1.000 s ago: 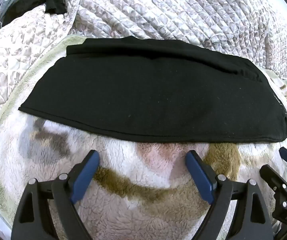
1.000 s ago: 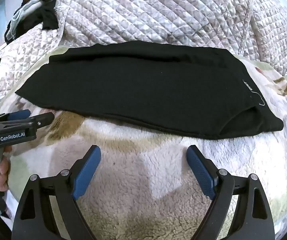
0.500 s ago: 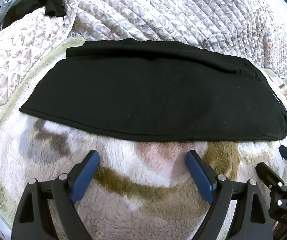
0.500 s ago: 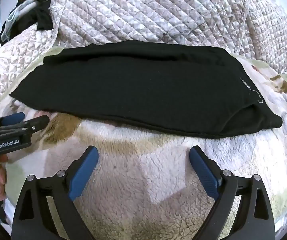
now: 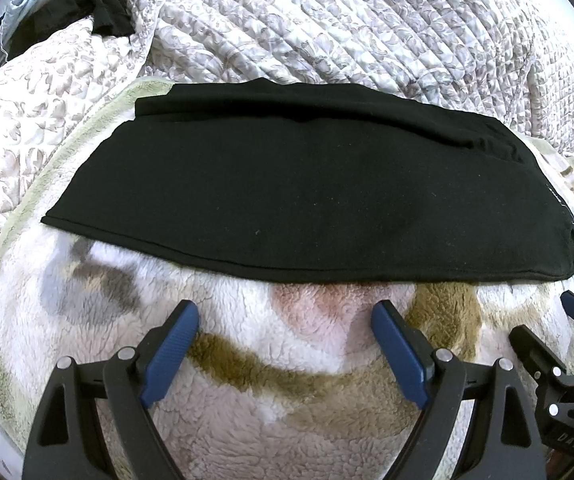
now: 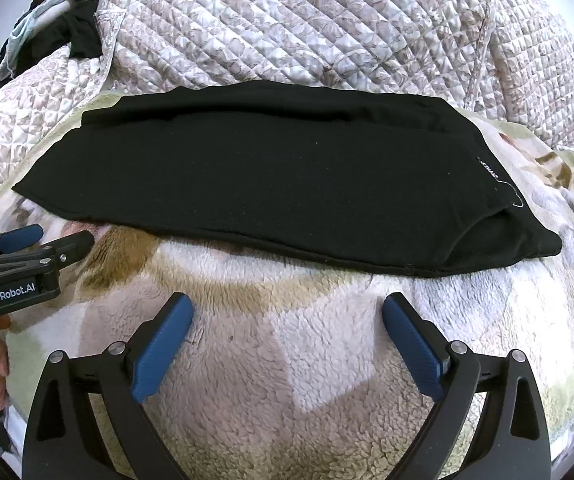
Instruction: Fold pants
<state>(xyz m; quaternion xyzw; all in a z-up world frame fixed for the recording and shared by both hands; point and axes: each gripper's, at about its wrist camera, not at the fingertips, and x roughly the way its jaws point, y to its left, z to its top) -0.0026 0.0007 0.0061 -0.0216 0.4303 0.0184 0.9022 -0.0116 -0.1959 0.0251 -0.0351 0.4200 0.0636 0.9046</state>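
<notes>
Right tool (image 6: pixel 287 312) opening over bare fleece blanket (image 6: pixel 307 380), left tool (image 5: pixel 285 320) spread empty; black pants (image 5: pixel 287 192) lie just beyond, folded lengthwise, likely awaiting a crosswise fold.

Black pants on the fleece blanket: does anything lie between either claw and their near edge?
Nothing visible does. Only bare fleece blanket lies between the right claw, whose jaws are opening with nothing between them, and the near edge of the black pants. The left claw, open and empty, also faces only blanket.
</notes>
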